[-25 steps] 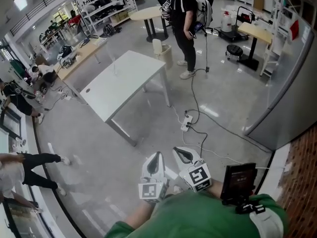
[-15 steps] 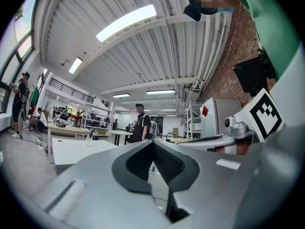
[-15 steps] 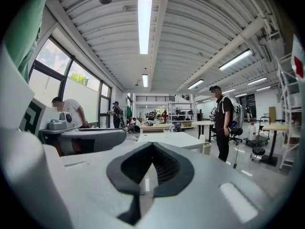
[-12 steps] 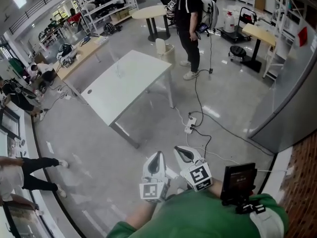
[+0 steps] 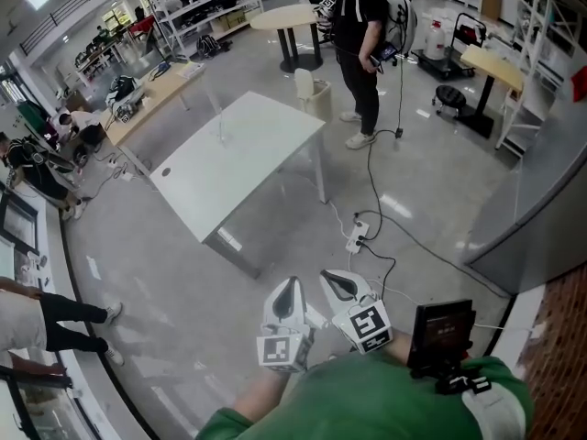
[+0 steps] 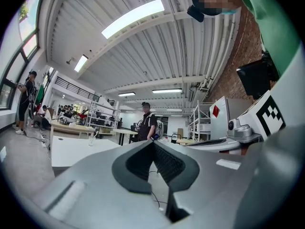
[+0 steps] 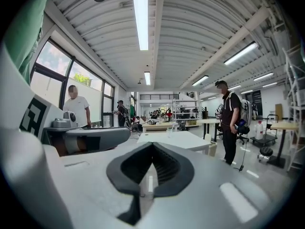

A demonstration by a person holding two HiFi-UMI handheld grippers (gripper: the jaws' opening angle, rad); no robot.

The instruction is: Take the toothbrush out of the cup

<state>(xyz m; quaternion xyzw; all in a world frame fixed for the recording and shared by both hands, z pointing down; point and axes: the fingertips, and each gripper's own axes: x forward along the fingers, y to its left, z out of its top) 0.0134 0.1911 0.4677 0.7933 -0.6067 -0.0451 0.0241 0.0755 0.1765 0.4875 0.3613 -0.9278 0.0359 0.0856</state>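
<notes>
**A:** How do our two claws stand?

**B:** We hold the left claw [image 5: 292, 283] and the right claw [image 5: 331, 277] side by side. They are close to each other and close to our chest, and their tips point forward over the grey floor [image 5: 183, 273].

**A:** How far open are they?

**B:** Not at all. In the left gripper view the two dark pads meet at the tip, and only a narrow slit shows lower down. The right gripper view shows the same, with pad against pad at the front. Nothing sits between either pair, and neither claw touches anything.

**A:** And the thing we are after?

**B:** The cup [image 6: 91, 139] is well apart from both claws, far beyond their tips. It stands on the white table [image 5: 240, 149], near the table's far edge. In the left gripper view it lies ahead and to the left of the closed tips. In the right gripper view it sits almost straight ahead, just above them.

**A:** Can we see the toothbrush?

**B:** We see something thin rising out of the cup, but it is too small for us to tell what it is.

**A:** What else lies ahead of the claws?

**B:** A power strip [image 5: 355, 238] with trailing cables lies on the floor between our claws and the table. A person in dark clothes [image 5: 362, 26] stands beyond the table's right end, further from the claws than the cup.
</notes>
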